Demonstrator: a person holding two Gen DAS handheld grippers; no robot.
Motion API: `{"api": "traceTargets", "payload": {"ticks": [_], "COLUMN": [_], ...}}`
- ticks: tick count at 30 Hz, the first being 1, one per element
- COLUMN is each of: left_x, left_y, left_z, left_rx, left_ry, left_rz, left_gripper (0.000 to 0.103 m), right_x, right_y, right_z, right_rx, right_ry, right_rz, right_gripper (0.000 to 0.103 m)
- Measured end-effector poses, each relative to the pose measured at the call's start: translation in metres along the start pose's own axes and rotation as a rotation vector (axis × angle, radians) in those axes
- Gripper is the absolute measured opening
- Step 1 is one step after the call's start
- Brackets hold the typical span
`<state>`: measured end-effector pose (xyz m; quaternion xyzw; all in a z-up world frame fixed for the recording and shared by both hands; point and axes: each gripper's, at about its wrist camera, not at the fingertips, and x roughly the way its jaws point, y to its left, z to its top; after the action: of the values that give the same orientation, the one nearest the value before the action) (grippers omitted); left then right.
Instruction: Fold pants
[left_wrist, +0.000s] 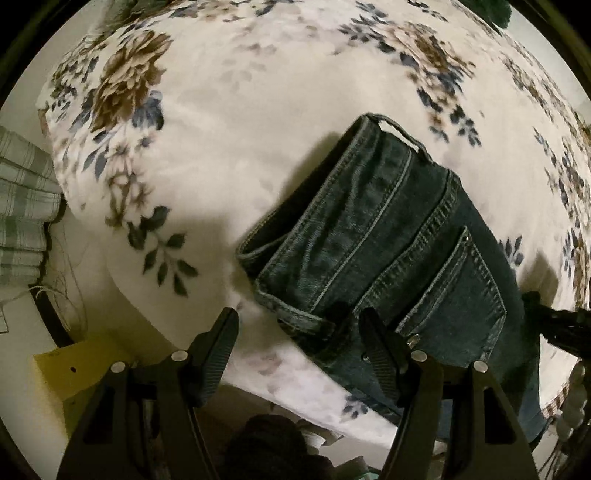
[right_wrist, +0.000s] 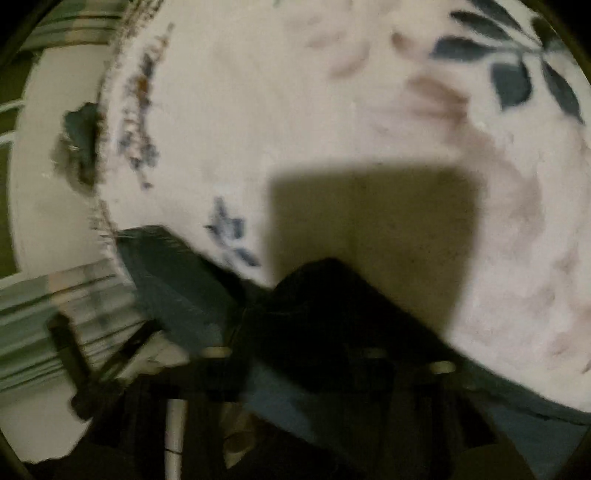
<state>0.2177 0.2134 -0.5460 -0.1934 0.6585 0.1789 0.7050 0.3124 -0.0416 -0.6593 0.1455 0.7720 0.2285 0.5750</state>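
Dark blue jeans (left_wrist: 388, 240) lie folded on a white floral blanket (left_wrist: 240, 110), with the waistband, a belt loop and a back pocket facing up. My left gripper (left_wrist: 299, 332) hangs open straight above the near corner of the waistband. Its right finger (left_wrist: 380, 350) is over the denim and its left finger (left_wrist: 218, 347) over bare blanket, with nothing pinched. The right wrist view is blurred. There a fold of the jeans (right_wrist: 177, 280) rises in a peak over my right gripper (right_wrist: 317, 314) and hides its fingertips. The jaws stand narrow with the cloth bunched between them.
The blanket's edge curves along the left and bottom, with floor below. A green plaid cloth (left_wrist: 26, 206) (right_wrist: 55, 306) hangs past that edge. A yellow piece (left_wrist: 85, 369) sits low on the left. A dark tool part (left_wrist: 561, 325) reaches in from the right.
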Motion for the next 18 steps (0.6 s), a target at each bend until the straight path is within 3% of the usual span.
{"api": "traceTargets", "payload": {"ticks": [1, 4, 8, 13, 17, 18], "left_x": [0.003, 0.006, 0.007, 0.005, 0.001, 0.002], "left_y": [-0.008, -0.005, 0.005, 0.020, 0.026, 0.027], "left_z": [0.002, 0.000, -0.001, -0.001, 0.006, 0.009], "left_rx": [-0.001, -0.018, -0.029, -0.039, -0.064, -0.073], "left_ry": [0.008, 0.022, 0.034, 0.041, 0.036, 0.034], "left_rz": [0.002, -0.010, -0.020, -0.049, -0.100, -0.108], "left_gripper": [0.066, 0.065, 0.065, 0.065, 0.065, 0.065], "right_x": [-0.004, -0.030, -0.059, -0.057, -0.058, -0.047], "right_y": [0.001, 0.008, 0.006, -0.011, -0.010, 0.002], "right_z": [-0.003, -0.012, -0.013, 0.005, -0.023, -0.027], "right_rx": [-0.005, -0.023, -0.008, 0.072, 0.150, 0.161], "right_ry": [-0.033, -0.141, -0.216, -0.189, -0.173, -0.188], "right_rz": [0.000, -0.022, -0.069, -0.070, 0.020, 0.017], "right_gripper": [0.009, 0.008, 0.007, 0.009, 0.043, 0.045]}}
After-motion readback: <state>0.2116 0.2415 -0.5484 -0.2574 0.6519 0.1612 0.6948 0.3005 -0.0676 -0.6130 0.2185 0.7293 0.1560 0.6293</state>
